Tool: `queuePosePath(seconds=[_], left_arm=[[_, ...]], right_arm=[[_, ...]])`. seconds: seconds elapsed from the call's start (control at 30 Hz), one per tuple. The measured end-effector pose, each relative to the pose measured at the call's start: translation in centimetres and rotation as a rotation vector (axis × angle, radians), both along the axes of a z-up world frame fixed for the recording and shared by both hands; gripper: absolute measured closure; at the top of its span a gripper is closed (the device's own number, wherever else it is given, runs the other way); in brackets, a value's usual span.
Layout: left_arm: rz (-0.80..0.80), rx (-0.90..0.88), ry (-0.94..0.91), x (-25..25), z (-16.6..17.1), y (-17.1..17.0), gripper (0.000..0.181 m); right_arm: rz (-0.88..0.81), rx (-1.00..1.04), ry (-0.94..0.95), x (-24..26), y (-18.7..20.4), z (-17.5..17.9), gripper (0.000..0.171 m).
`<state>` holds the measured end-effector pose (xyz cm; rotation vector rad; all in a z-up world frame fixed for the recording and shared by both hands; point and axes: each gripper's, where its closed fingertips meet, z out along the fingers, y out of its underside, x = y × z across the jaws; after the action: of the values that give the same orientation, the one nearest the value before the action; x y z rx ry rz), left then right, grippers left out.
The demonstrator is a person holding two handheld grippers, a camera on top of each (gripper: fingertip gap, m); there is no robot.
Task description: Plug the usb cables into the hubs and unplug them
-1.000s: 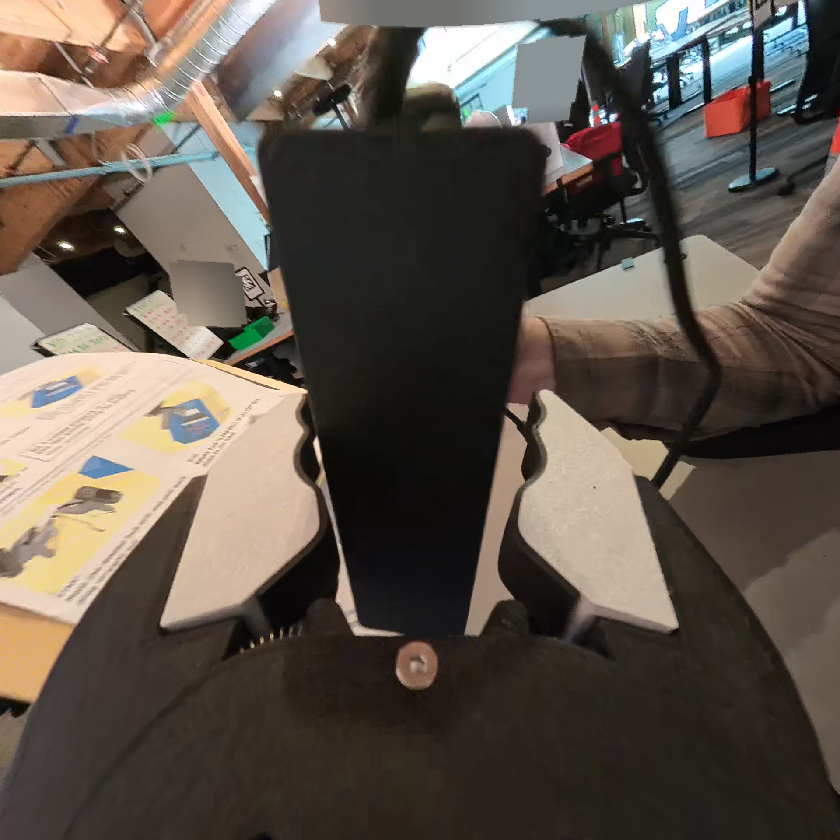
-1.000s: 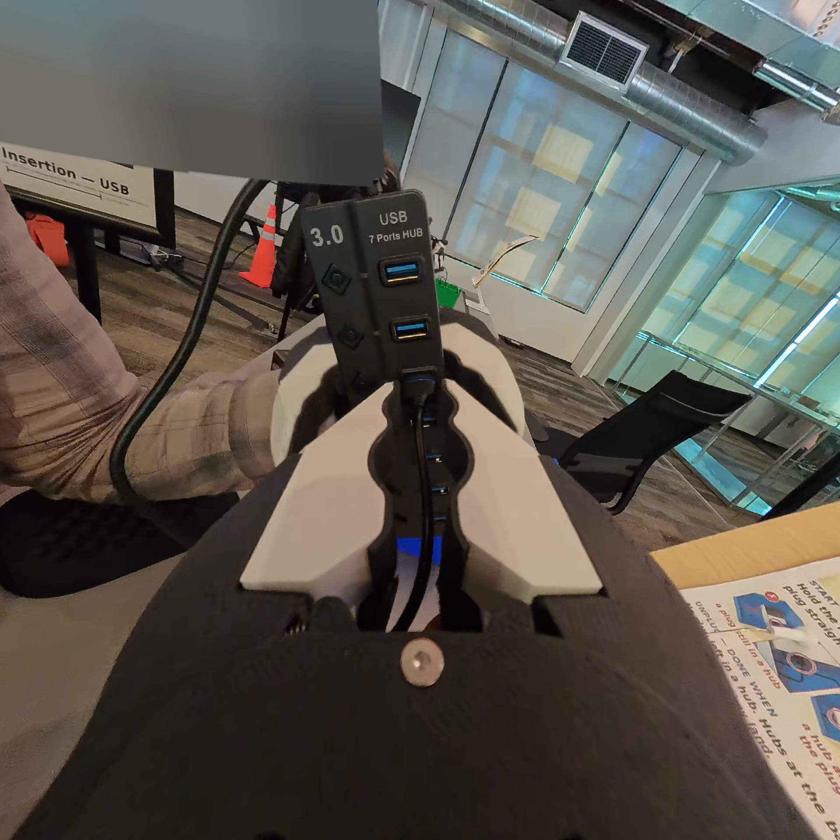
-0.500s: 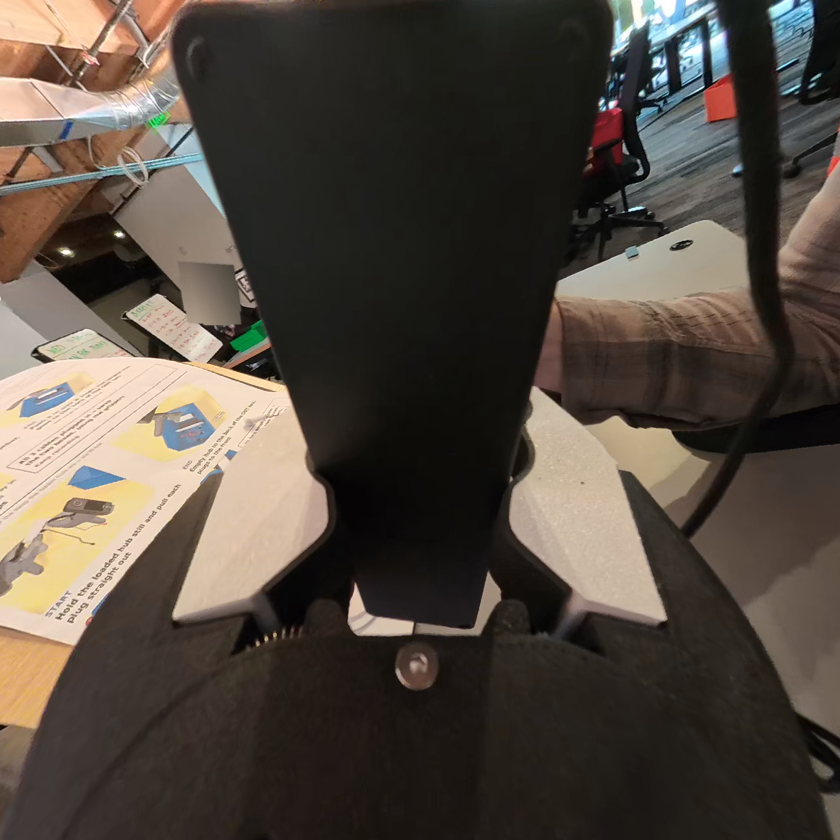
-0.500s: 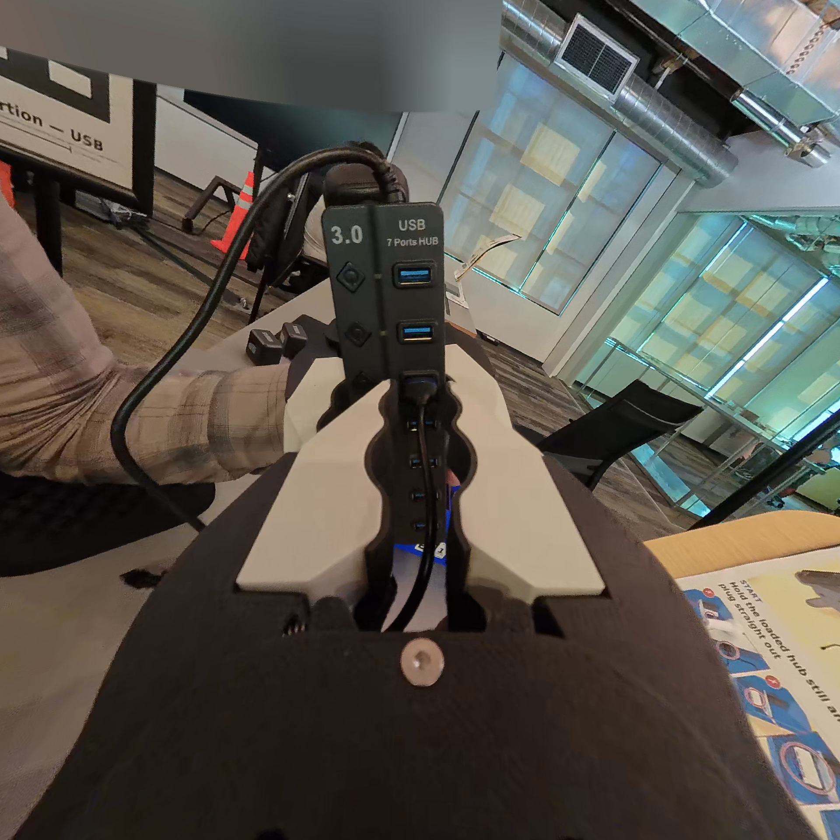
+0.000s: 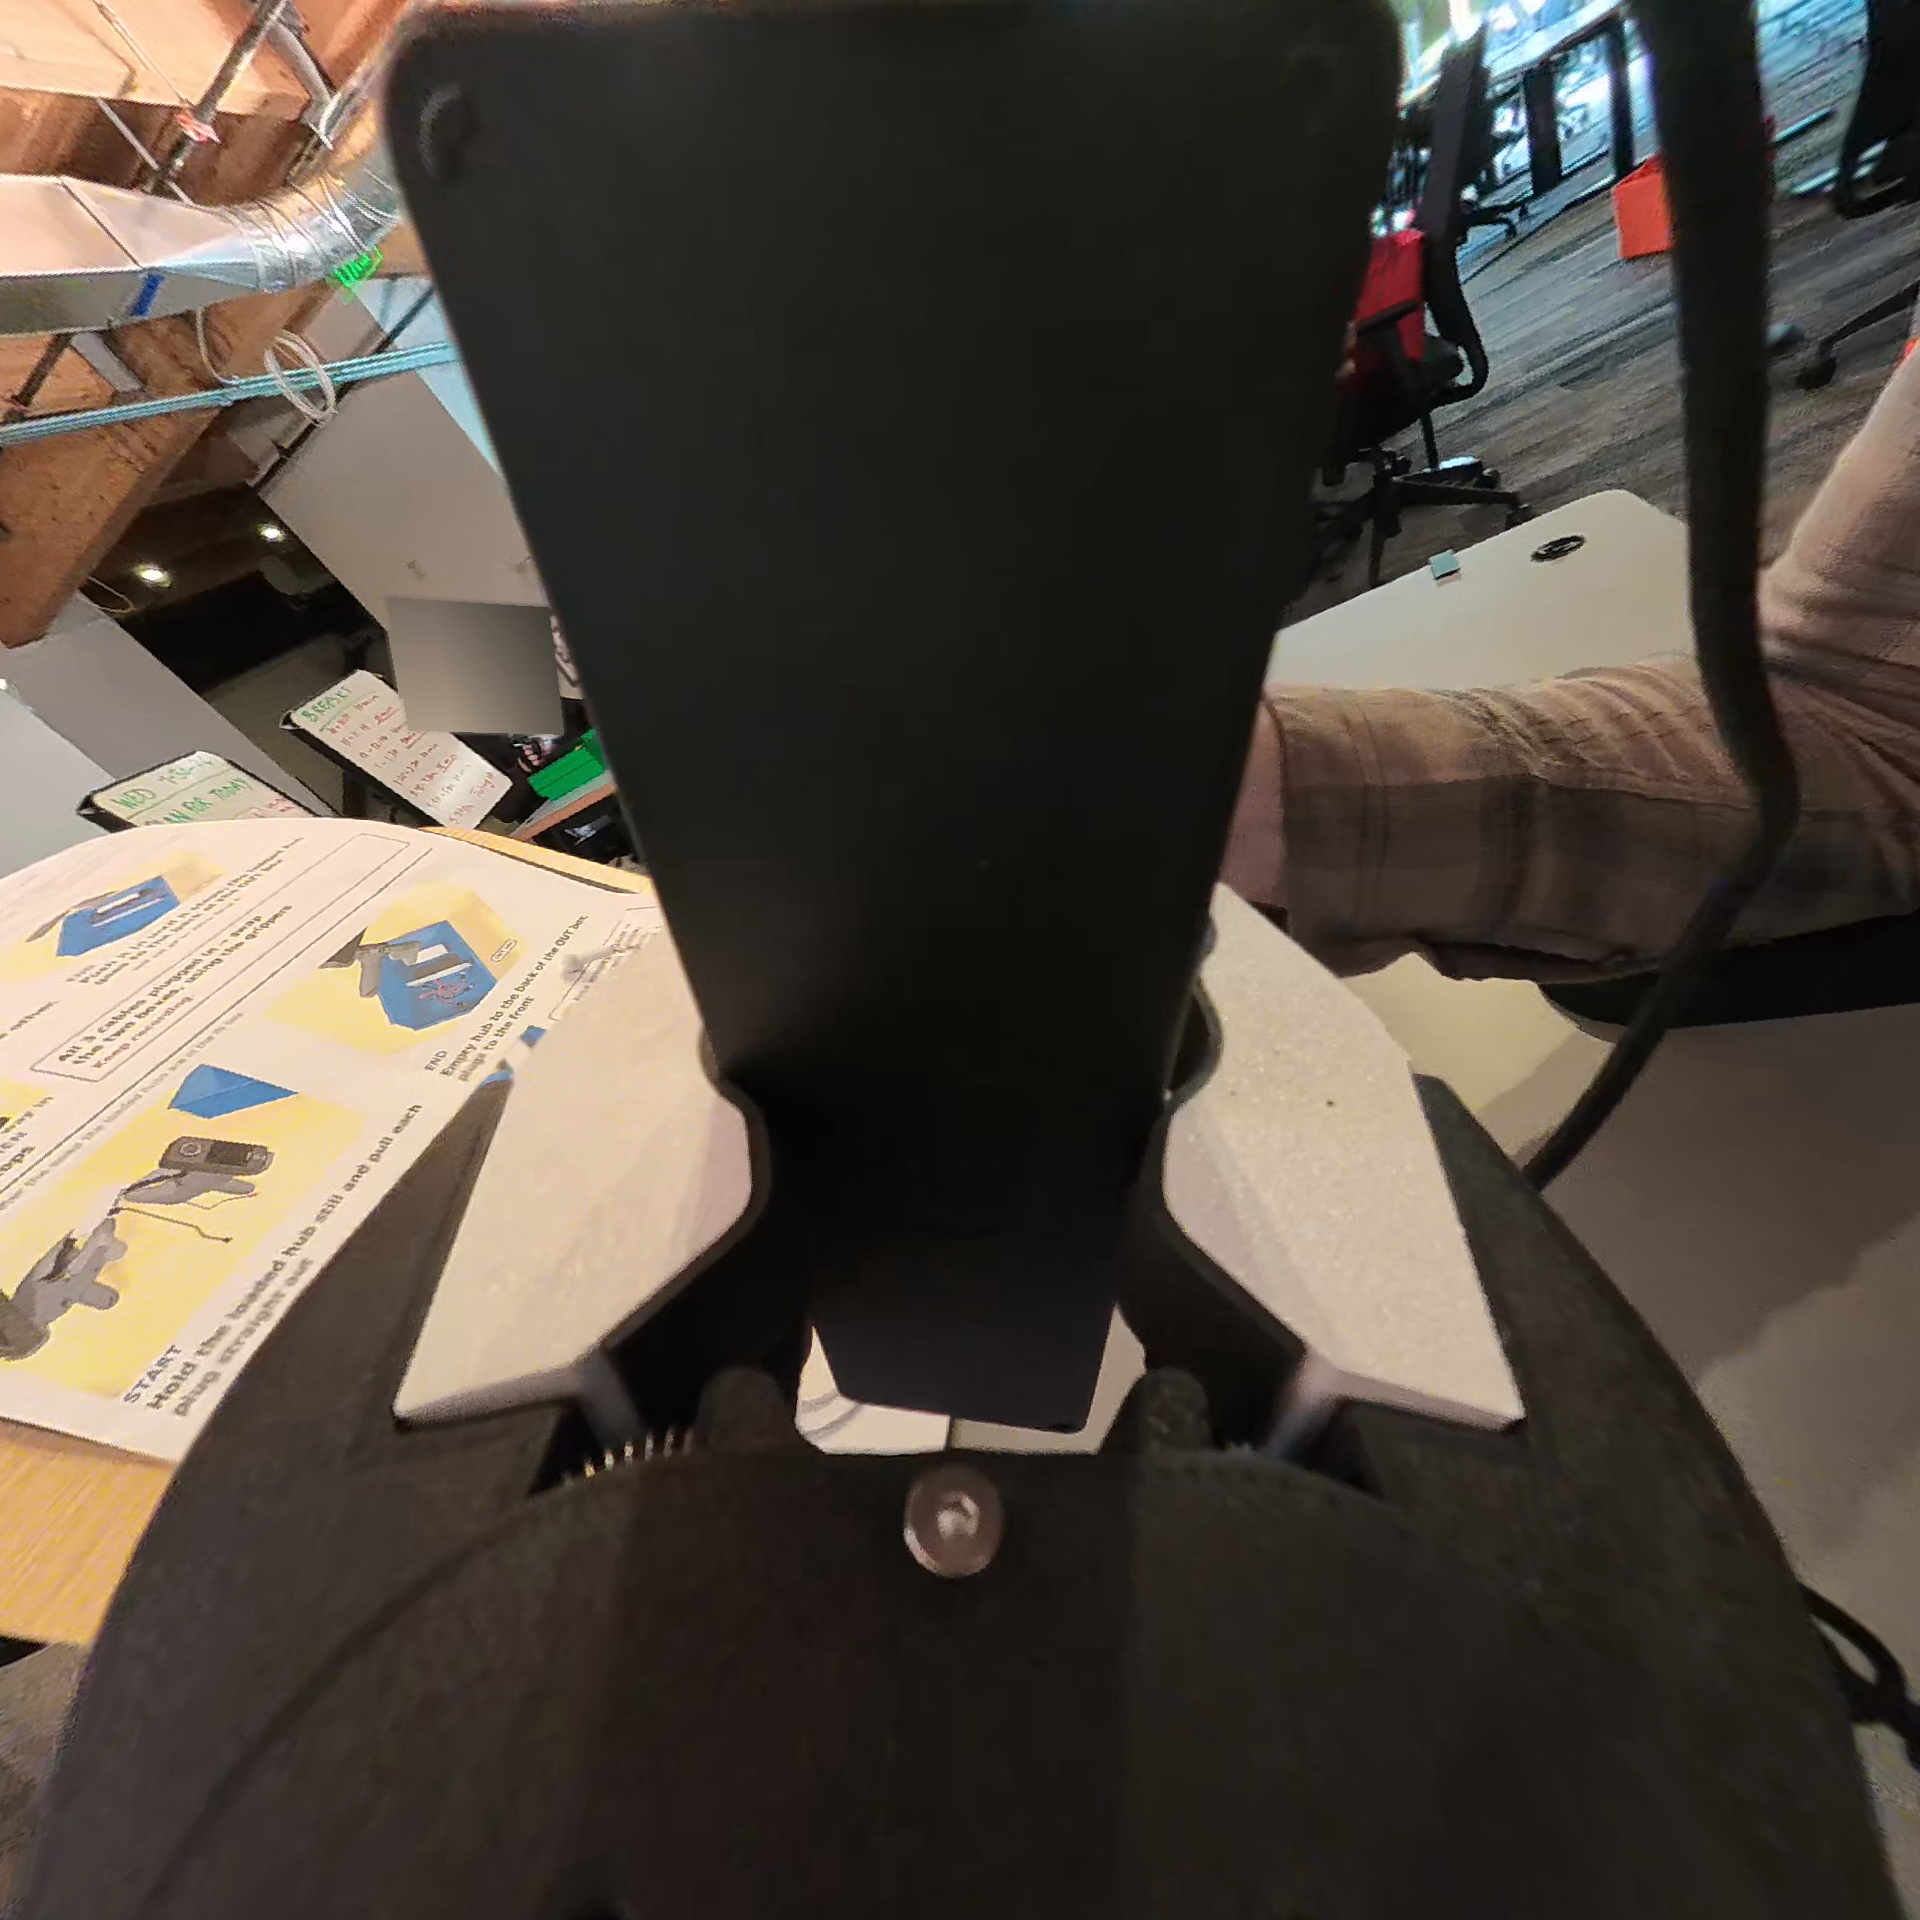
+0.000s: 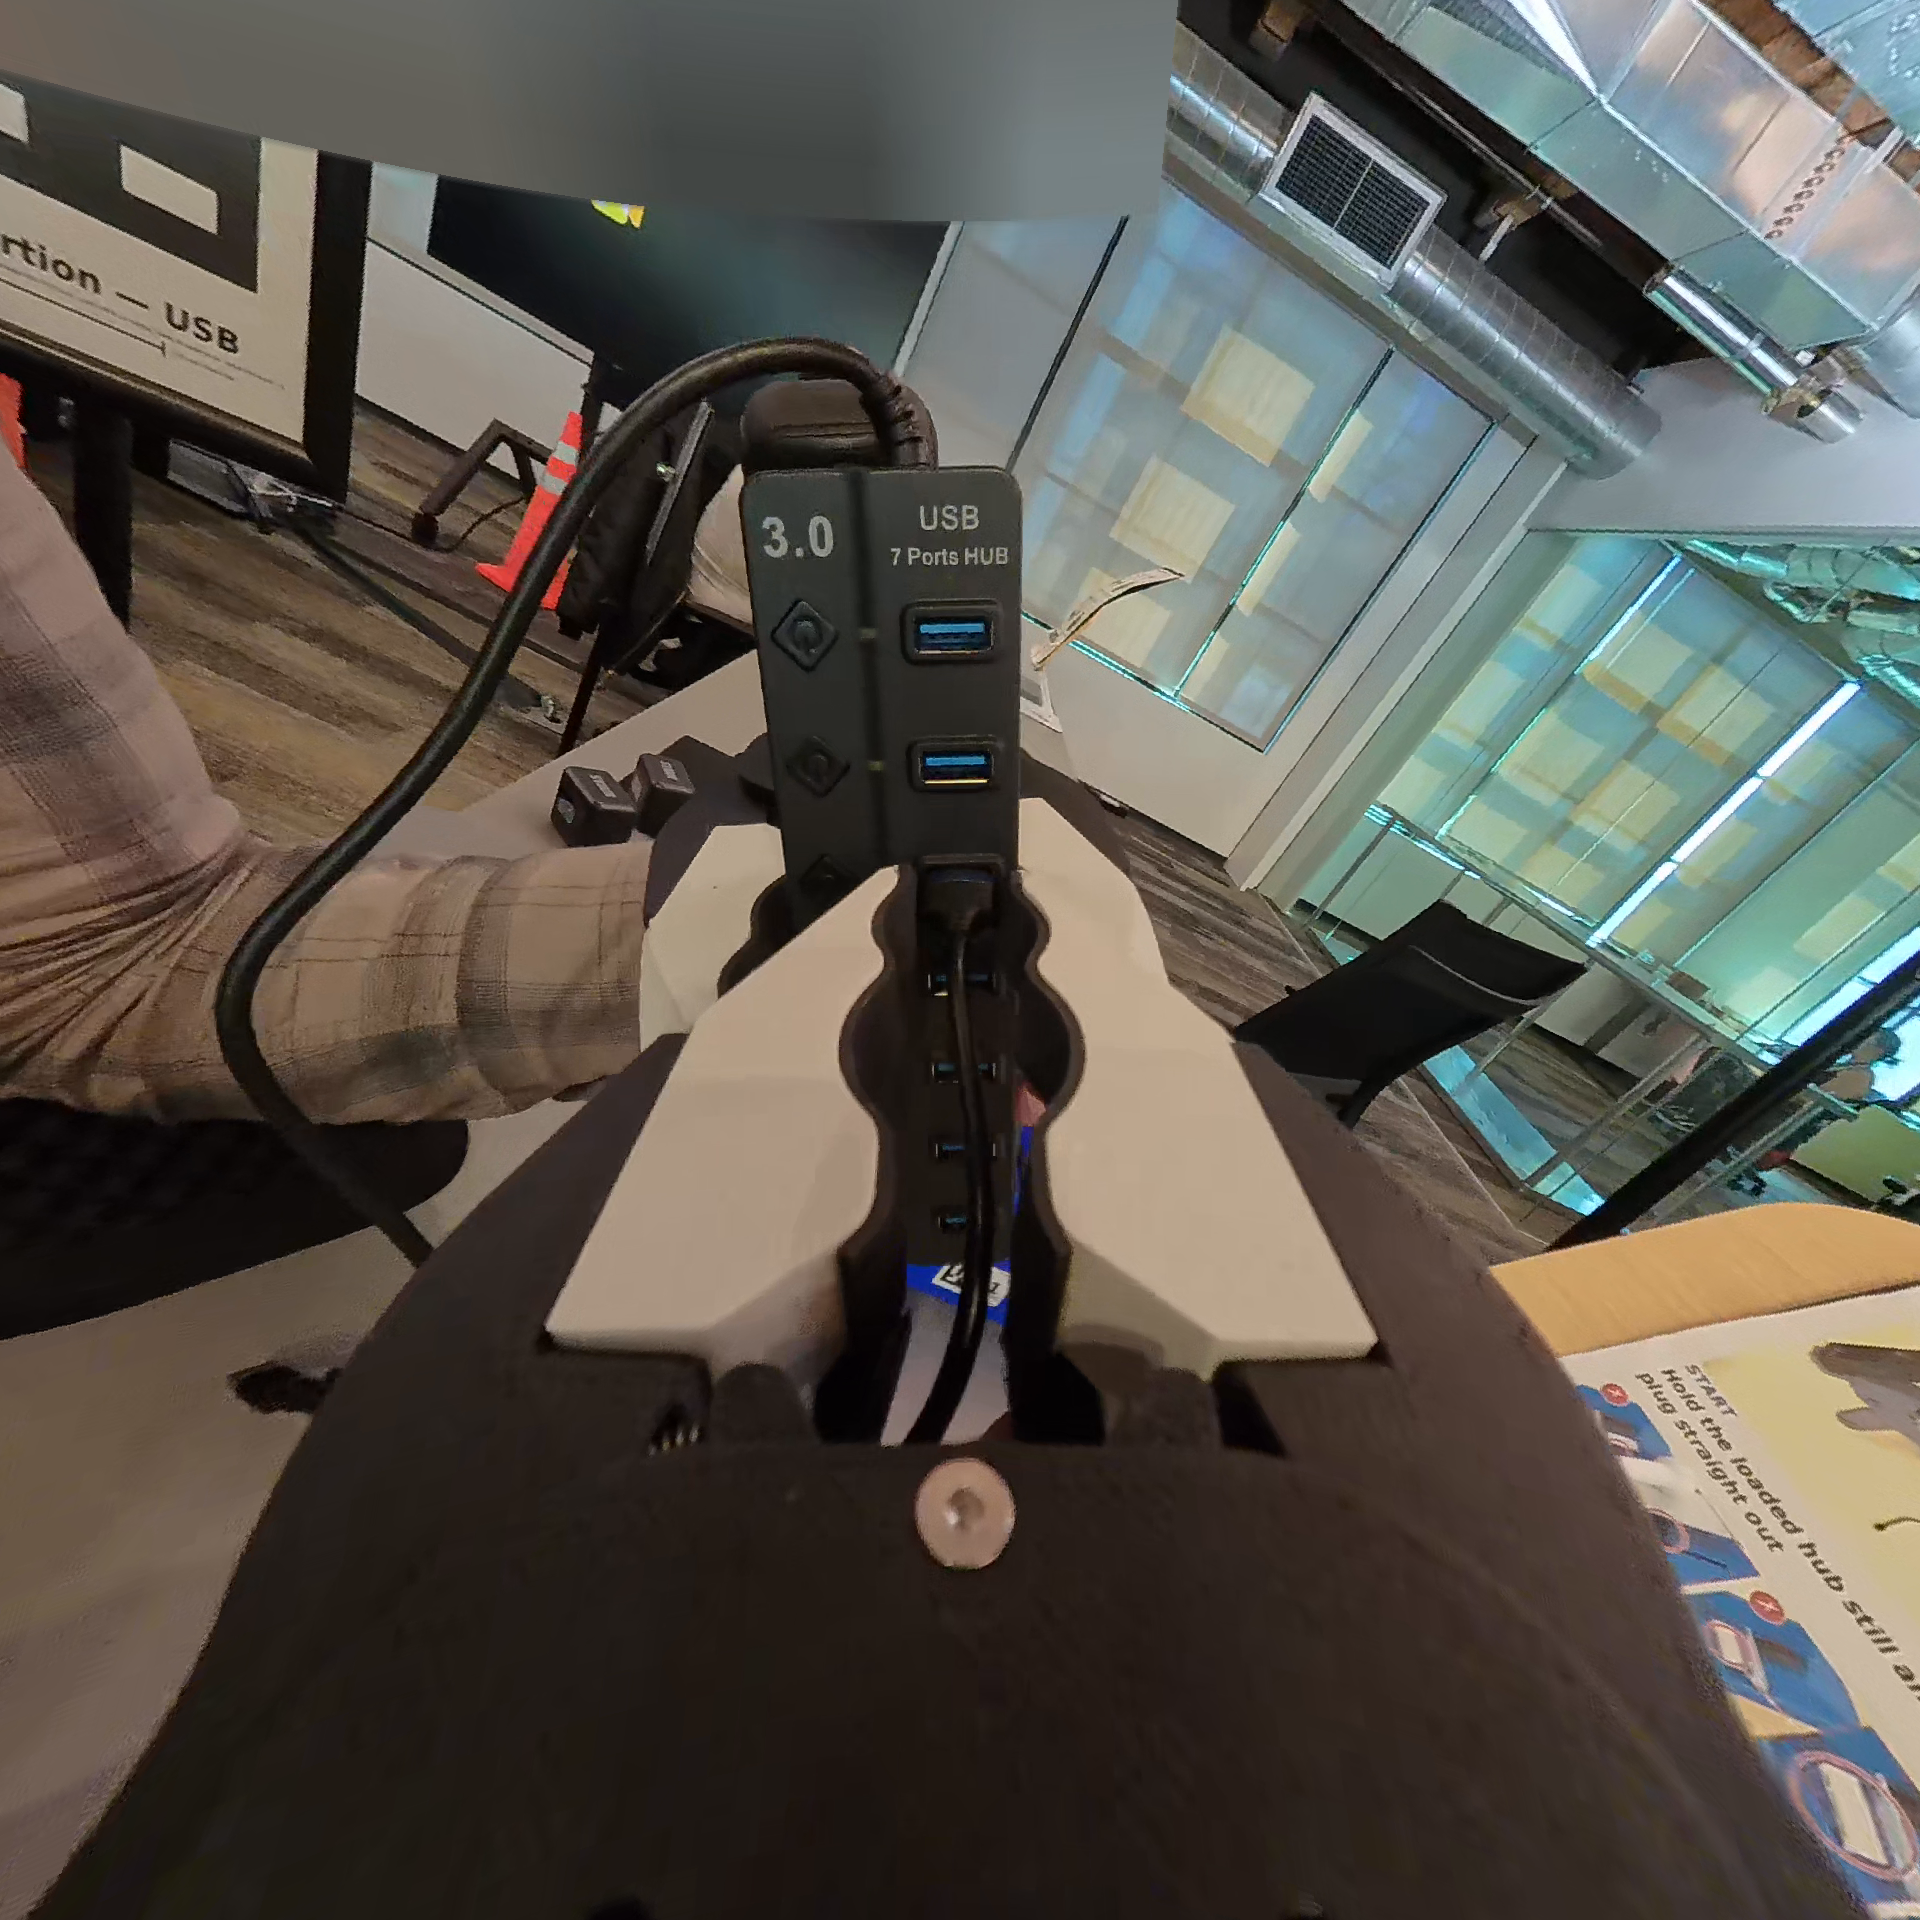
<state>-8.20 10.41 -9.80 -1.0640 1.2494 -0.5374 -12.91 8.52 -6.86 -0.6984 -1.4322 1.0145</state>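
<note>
Hub, a long black plastic seven-port strip (image 5: 914, 623), stands upright, gripped by the left tongs (image 5: 951, 1070) around its lower body. The right tongs (image 6: 961, 894) are closed on the thin black cable's plug (image 6: 958, 899), seated in the third port. Best pull straight out, hub steady. The hub's thick black cord (image 6: 436, 748) loops near a plaid sleeve (image 6: 312, 966); an instruction sheet (image 5: 208, 1091) covers the counter.

Both tongs share one build: the left tongs (image 5: 956, 1039) and right tongs (image 6: 961, 935) have matte black bodies, pale grey wavy-edged fingers (image 6: 748, 1174), and a silver screw (image 6: 964, 1512) at 6 o'clock. The sleeve (image 5: 1538, 821) is beige plaid.
</note>
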Motion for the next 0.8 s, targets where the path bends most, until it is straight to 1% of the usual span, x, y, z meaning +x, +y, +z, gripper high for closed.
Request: queuePosePath(seconds=[0.03,0.17,0.23,0.43,0.53,0.7,0.8], left_arm=[[0.008,0.001,-0.009,-0.1,0.1,0.2,0.103],[0.053,0.022,-0.005,-0.5,0.2,0.8,0.105],[0.048,0.031,0.005,-0.7,0.2,0.5,0.106],[0.007,0.067,0.095,0.6,-0.3,-1.1,0.107],[0.026,0.065,0.093,1.0,-0.3,-0.7,0.108],[0.058,0.053,0.008,-0.6,0.3,0.5,0.108],[0.053,0.044,0.01,-1.1,0.0,0.7,0.108]], right_arm=[[-0.011,0.005,0.007,-0.1,0.1,0.1,0.157],[-0.071,0.051,0.007,-0.4,0.4,0.2,0.157],[-0.076,0.053,-0.015,-0.5,0.1,0.2,0.157],[0.048,0.043,-0.053,1.2,-1.4,-0.1,0.157],[0.024,0.067,-0.051,1.5,-1.0,-0.1,0.158],[-0.112,0.083,-0.049,-0.2,0.1,0.2,0.157],[-0.111,0.064,-0.062,-0.7,0.2,-0.2,0.157]])
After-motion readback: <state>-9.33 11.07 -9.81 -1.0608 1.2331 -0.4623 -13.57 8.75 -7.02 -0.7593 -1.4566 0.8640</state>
